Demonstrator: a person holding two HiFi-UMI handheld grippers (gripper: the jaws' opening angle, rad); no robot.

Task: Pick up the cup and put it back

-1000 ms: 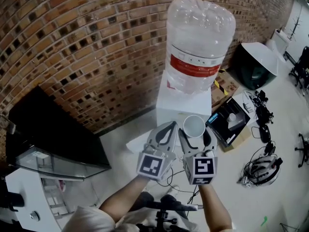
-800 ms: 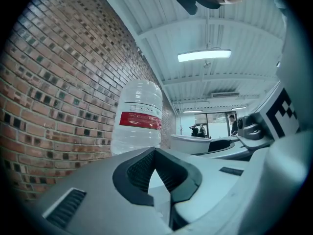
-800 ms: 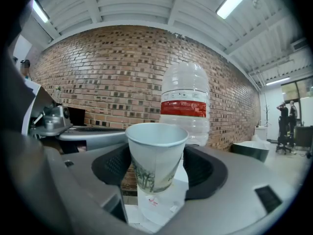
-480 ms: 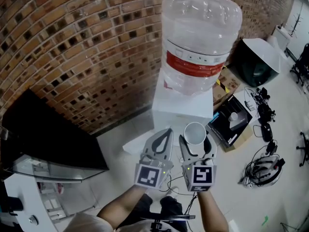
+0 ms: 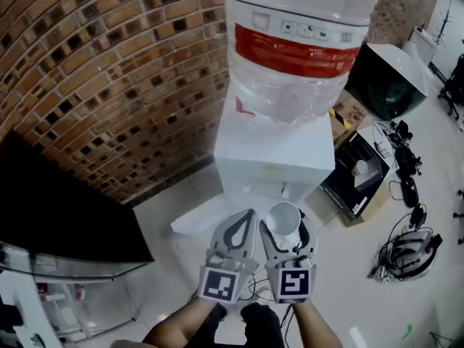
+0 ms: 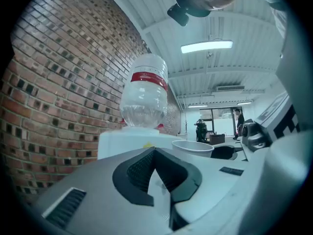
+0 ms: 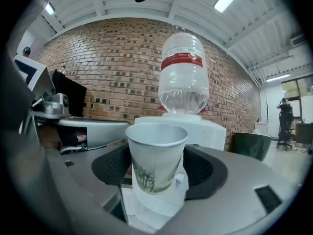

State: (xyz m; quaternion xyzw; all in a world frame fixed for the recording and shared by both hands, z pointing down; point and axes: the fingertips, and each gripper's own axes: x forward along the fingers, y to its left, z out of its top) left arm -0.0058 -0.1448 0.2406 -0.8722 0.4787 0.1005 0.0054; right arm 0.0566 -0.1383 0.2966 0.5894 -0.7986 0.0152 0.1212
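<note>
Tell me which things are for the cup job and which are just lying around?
For the job: cup, held in the right gripper; left gripper, shut, empty; dispenser, probably.
Just lying about: bin, box, cables, cabinet.

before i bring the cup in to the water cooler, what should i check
1. Cup clamped in the right gripper: ok.
2. Cup upright, mouth up: ok.
3. Left gripper shut and holding nothing: ok.
4. Water cooler straight ahead, nothing between it and the cup: ok.
5. Landing spot on the cooler's front free: cannot tell, no view shows it.
</note>
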